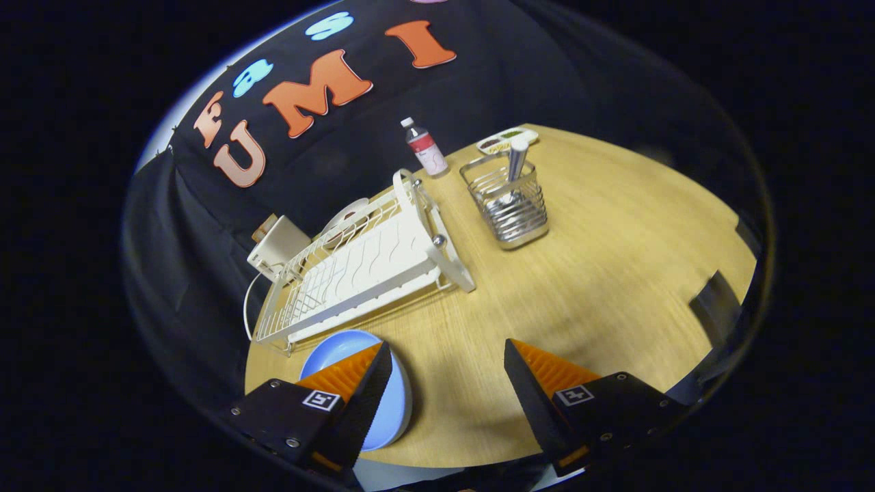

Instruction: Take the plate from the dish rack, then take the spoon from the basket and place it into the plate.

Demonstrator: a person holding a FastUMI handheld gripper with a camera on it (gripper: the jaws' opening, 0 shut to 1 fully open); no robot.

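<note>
Spoon (514,171) stands handle-up in the wire basket (509,208), well ahead of the fingers and a bit to the right of their midline; its long axis runs near upright, leaning slightly. Only the handle is clear, the bowl end is down among the wires and hard to make out. Gripper (448,362) has its fingers spread wide, nothing between them, just bare table (615,273).

Blue plate (342,348) already lies flat on the table, touching or under the left finger, which covers part of it; its near rim is cut off by the finger body. It sits just in front of the white dish rack (362,266). Looks like the plate step is done and the spoon is next: the reach goes forward across open tabletop to the basket.

A white round thing at the rack's far end may be another dish, can't tell. Small bottle (424,146) and a small tray (506,140) stand beyond the basket, near the wall.
</note>
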